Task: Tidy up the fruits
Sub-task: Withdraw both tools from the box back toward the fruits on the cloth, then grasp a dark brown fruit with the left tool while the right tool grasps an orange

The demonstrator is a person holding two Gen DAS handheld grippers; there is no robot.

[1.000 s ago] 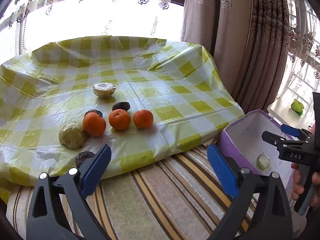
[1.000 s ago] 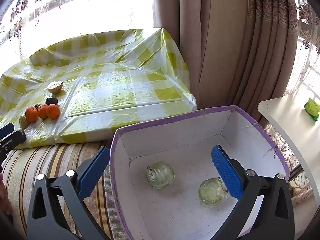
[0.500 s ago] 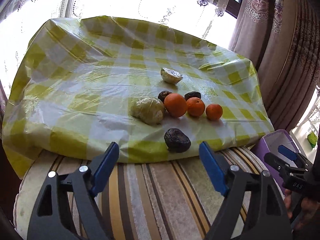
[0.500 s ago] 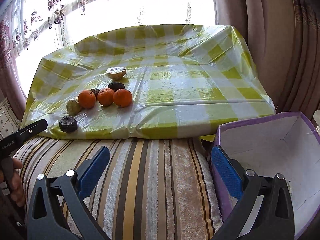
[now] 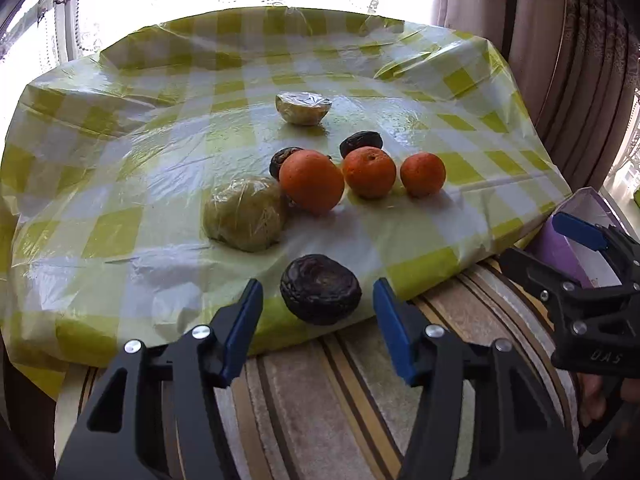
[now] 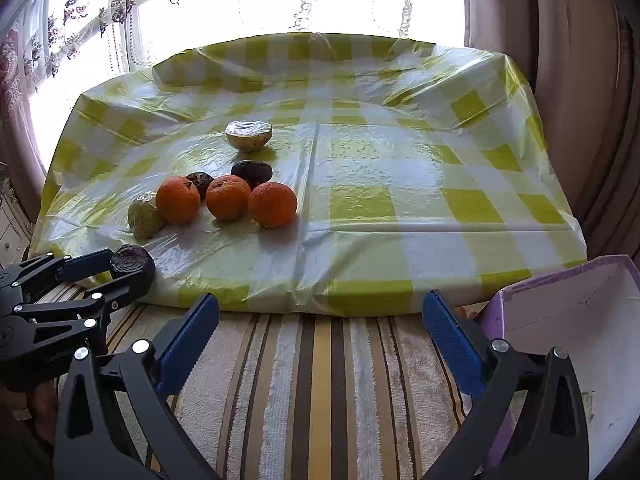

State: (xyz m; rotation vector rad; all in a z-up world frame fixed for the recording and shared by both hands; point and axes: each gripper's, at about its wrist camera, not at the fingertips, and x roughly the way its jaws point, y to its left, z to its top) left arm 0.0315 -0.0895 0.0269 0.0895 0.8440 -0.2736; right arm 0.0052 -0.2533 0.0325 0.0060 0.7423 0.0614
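A dark wrinkled fruit lies at the near edge of the yellow-checked tablecloth. My left gripper straddles it, jaws closing, with a small gap still on each side of the fruit. Behind it sit a plastic-wrapped green fruit, three oranges, two more dark fruits and a wrapped half fruit. My right gripper hangs open over the striped cloth, holding nothing. The right wrist view shows the left gripper around that dark fruit.
A purple-rimmed white box stands to the right of the table, low beside the striped cloth. Heavy curtains hang at the right and a bright window with lace is behind the table. A white cabinet shows at the far left.
My left gripper came forward and down to the near dark fruit and its jaws narrowed around it. My right gripper swung left from over the box to face the table.
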